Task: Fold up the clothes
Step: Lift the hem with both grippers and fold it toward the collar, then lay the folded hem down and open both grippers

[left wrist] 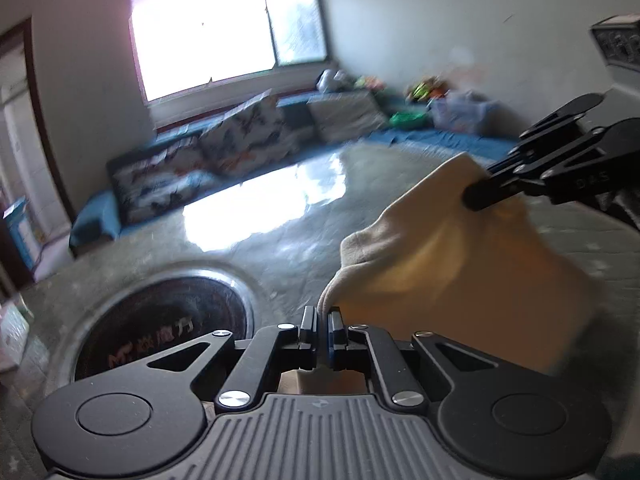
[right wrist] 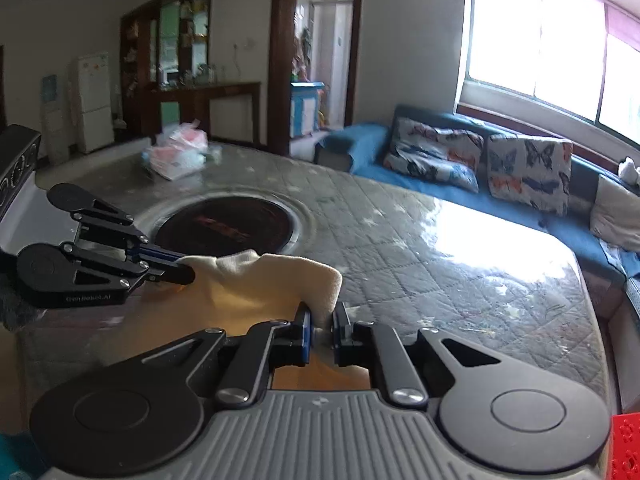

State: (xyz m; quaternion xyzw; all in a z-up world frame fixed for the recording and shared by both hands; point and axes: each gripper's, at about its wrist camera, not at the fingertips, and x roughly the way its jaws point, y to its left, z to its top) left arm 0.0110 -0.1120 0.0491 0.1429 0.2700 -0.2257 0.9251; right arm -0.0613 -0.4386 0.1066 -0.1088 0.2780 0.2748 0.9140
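A cream cloth (left wrist: 436, 264) hangs lifted above the table, stretched between both grippers. My left gripper (left wrist: 323, 320) is shut on one corner of it, and in the right wrist view it comes in from the left (right wrist: 188, 270) pinching that corner. My right gripper (right wrist: 322, 316) is shut on the other corner of the cloth (right wrist: 260, 280), and in the left wrist view it comes in from the right (left wrist: 474, 196). The cloth's underside looks orange-yellow. Its lower part is hidden behind the gripper bodies.
A grey quilted table cover (right wrist: 400, 248) lies under glare from the window (left wrist: 224, 36). A round dark burner (right wrist: 228, 226) is set in the table. A blue sofa with butterfly cushions (right wrist: 528, 168) runs along the far side. A pink and white bag (right wrist: 180, 156) lies at the table's far end.
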